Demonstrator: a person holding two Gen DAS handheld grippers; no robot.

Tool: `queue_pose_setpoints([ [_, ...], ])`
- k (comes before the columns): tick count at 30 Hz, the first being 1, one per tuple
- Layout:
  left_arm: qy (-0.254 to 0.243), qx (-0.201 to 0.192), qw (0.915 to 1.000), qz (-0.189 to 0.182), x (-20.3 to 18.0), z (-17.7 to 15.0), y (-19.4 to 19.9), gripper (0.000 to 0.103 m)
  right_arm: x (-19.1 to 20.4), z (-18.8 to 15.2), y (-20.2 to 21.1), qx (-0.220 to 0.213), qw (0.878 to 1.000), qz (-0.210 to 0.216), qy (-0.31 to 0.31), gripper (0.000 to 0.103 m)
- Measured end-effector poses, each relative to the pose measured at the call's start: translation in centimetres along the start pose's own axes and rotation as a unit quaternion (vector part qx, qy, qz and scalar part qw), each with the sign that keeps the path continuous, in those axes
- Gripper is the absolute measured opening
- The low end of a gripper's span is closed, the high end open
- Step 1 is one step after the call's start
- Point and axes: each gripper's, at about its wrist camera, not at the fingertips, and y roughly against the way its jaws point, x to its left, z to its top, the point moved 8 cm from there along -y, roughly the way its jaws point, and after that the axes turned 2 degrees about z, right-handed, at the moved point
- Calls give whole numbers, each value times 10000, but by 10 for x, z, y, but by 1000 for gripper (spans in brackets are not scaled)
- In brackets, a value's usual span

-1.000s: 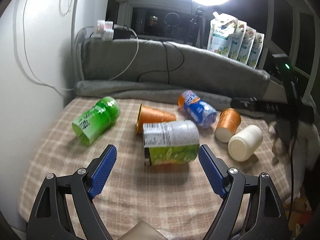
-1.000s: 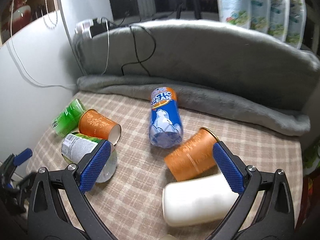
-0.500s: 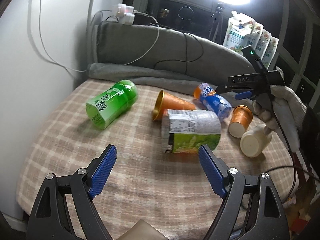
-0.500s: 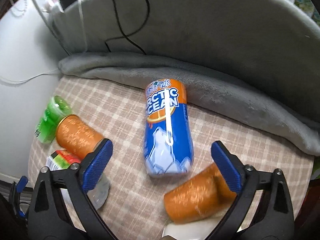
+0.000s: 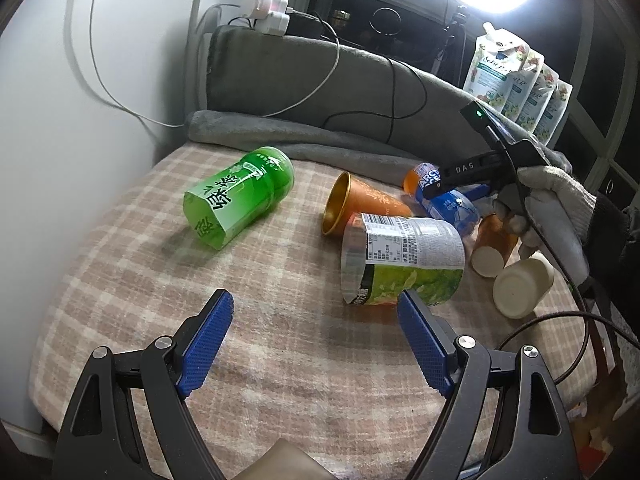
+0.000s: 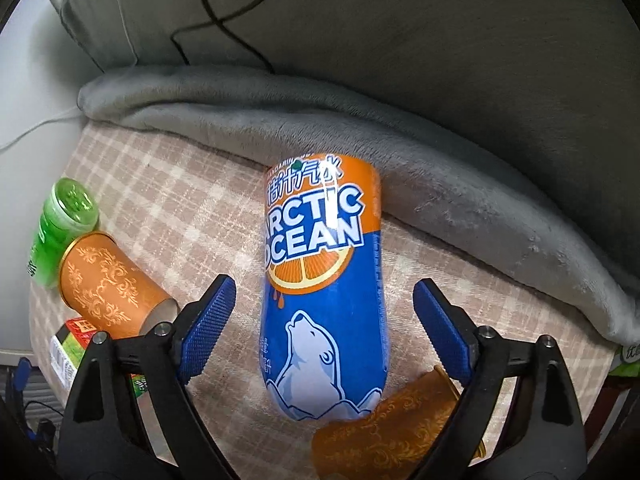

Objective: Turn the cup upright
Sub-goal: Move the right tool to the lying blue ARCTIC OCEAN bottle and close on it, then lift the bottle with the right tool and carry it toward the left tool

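Several cups lie on their sides on a checked cloth [image 5: 128,264]. A blue and orange Arctic Ocean cup [image 6: 324,300] lies between the open jaws of my right gripper [image 6: 324,312], untouched; it also shows in the left wrist view [image 5: 448,200]. My right gripper [image 5: 460,188] hangs over it there. My left gripper [image 5: 316,320] is open and empty, low over the cloth, just short of a green and white labelled cup [image 5: 400,264]. A green cup [image 5: 240,196], two orange cups [image 5: 360,204] [image 5: 492,248] and a white cup [image 5: 524,284] lie around.
A grey blanket roll [image 6: 400,152] and a grey padded backrest [image 5: 320,76] with cables border the cloth at the back. A white wall [image 5: 60,120] stands on the left. Several refill pouches [image 5: 516,80] stand behind the backrest. The cloth drops off at the right edge.
My right gripper has moved forward and down, and its jaws now stand on either side of the Arctic Ocean cup. My left gripper has drifted left and back a little. No cup has moved.
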Motion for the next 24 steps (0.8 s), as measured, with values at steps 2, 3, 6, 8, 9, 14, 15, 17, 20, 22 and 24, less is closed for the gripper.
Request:
queue_pose_setpoints([
  [2,-12,-7,10000,4,-1,0,0,84,2,-1,-7,108,9999,-18,1,82],
  [3,-13,-14,10000,8,-1,0,0,84,3,-1,-11,131,9999,-23,-1,79],
  [6,-8,-39,10000,13,-1,1,0,84,2,-4,-17,192,9998,-14,-4,68],
  [8,-16,-57,10000,33,0,1,1,84,2,-3,-17,142,9999,-30,-16,67],
  [9,-16,-62,10000,43,1,2,1,84,2,-2,-16,114,9999,-40,-18,67],
  [14,-31,-110,9999,86,2,3,3,84,0,-1,0,-141,9998,34,-103,67],
  [15,-36,-122,9999,96,2,3,3,84,2,0,5,-190,9997,50,-118,66],
  [17,-45,-140,9998,114,1,3,5,84,2,-3,12,-295,9994,113,-145,66],
  [20,-55,-160,9998,127,0,3,8,84,3,-11,26,-446,9987,167,-178,66],
  [22,-66,-172,9998,122,-1,3,10,84,4,-18,37,-544,9980,253,-210,66],
  [24,-86,-195,9997,115,-3,3,13,84,7,-23,52,-631,9972,328,-237,66],
])
